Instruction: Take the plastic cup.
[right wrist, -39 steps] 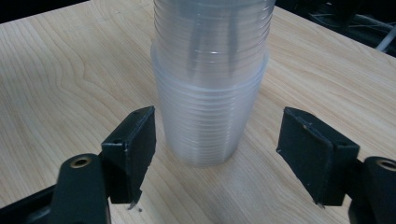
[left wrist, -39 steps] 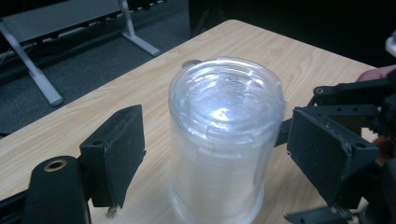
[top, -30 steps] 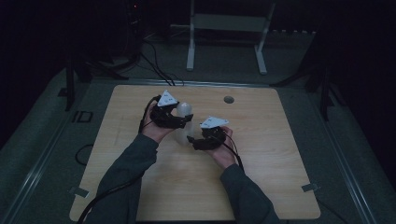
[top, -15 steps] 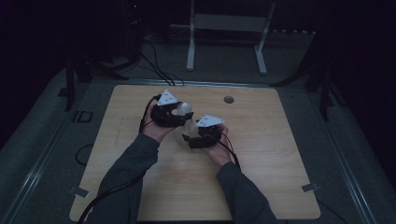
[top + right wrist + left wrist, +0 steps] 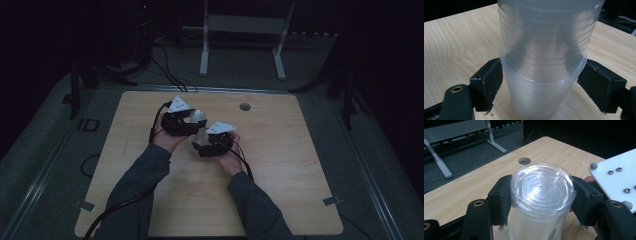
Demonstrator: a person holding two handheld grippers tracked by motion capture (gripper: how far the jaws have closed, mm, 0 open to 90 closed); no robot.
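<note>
a stack of clear plastic cups (image 5: 199, 131) stands near the middle of the wooden surface (image 5: 280, 165), slightly toward the far edge, between the two hands. the left gripper (image 5: 192, 120) has its fingers (image 5: 500, 200) pinching the upper part of the stack; in the left gripper view the black pads press on both sides of the top cup (image 5: 541, 195), just under its round, ribbed, upturned bottom, and they have just been closing onto it. the right gripper (image 5: 200, 146) sits lower, at the base of the stack; in the right gripper view its fingers (image 5: 487, 83) flank the lower cups (image 5: 541, 95), the left pad right at the wall, the right pad just beside it, and whether they actually squeeze cannot be told, though they have just been closing a little with the cups between them. the stack looks upright, the cups nested upside down with a wider rim showing partway up. a round hole (image 5: 244, 106) in the surface lies beyond the stack, toward the far edge. a pale metal frame (image 5: 242, 30) stands on the floor behind the surface.
</note>
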